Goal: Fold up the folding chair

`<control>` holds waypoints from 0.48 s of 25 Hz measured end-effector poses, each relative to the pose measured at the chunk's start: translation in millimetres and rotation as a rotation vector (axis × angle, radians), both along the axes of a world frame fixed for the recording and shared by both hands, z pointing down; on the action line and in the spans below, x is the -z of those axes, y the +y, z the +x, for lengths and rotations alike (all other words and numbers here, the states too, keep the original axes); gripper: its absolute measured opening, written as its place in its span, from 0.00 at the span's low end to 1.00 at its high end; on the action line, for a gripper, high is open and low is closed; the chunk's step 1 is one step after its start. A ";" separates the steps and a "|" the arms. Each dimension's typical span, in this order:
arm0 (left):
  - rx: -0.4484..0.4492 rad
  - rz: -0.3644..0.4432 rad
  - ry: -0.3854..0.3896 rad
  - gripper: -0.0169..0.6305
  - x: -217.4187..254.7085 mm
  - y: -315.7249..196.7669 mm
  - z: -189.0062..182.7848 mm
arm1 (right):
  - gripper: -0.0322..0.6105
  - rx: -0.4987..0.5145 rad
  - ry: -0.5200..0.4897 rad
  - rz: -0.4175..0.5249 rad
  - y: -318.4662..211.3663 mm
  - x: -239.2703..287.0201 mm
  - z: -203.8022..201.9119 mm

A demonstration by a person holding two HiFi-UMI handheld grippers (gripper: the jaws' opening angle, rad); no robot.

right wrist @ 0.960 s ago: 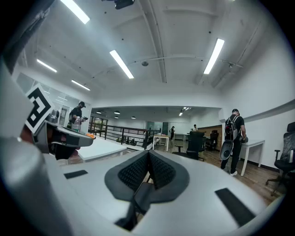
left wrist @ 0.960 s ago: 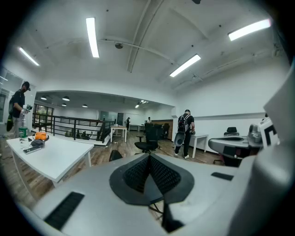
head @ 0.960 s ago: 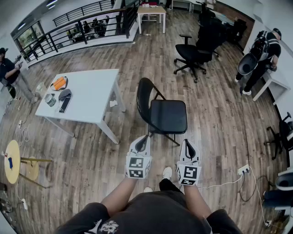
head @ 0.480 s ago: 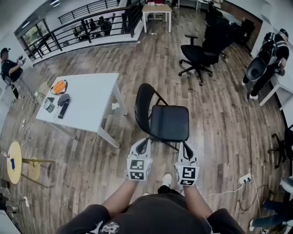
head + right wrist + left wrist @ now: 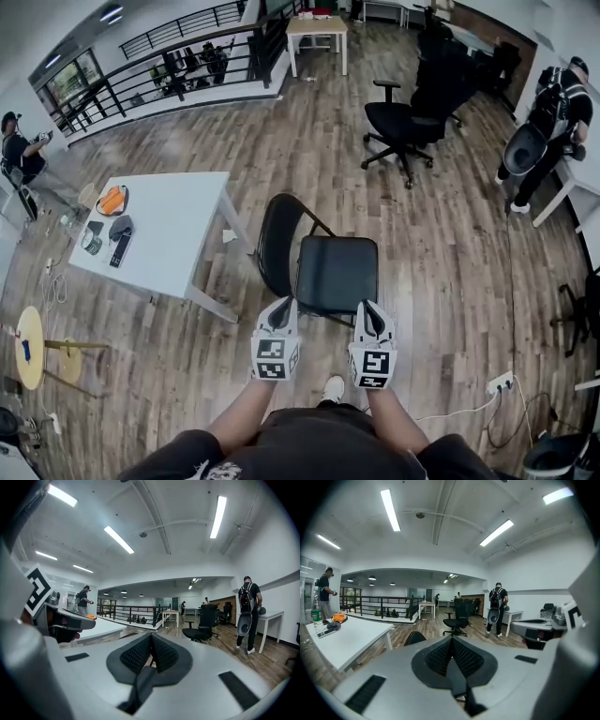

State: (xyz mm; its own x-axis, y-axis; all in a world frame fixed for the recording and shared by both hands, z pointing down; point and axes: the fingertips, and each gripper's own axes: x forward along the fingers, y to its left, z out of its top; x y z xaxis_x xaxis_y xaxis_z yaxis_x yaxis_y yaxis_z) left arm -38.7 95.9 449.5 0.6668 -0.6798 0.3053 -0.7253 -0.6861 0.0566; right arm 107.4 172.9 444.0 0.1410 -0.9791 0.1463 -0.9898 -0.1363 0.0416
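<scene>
Approach step. Left gripper [image 5: 285,305] and right gripper [image 5: 367,307] both closed, empty, near the unfolded chair [image 5: 337,272]. Next: open jaws, grip it.

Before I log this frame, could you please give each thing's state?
Black metal folding chair: unfolded, upright, seat empty.
Left hand-held gripper: shut, empty.
Right hand-held gripper: shut, empty.
White rectangular table: upright, small items at one end.
Black swivel office chair: upright, unoccupied.

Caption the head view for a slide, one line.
Both shut and empty, left tool and right tool hover before the unfolded black folding chair, a white table at its left.
</scene>
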 end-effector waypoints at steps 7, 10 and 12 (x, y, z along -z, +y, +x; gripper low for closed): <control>0.012 0.017 -0.033 0.03 2.3 -27.6 12.8 | 0.07 -0.019 -0.049 -0.030 -21.9 -16.5 21.4; -0.003 0.006 -0.032 0.03 -2.2 -42.2 18.3 | 0.07 -0.002 -0.070 -0.076 -34.4 -38.1 12.7; -0.006 -0.004 -0.037 0.03 -9.2 -55.0 19.7 | 0.07 0.007 -0.073 -0.093 -45.6 -47.0 10.5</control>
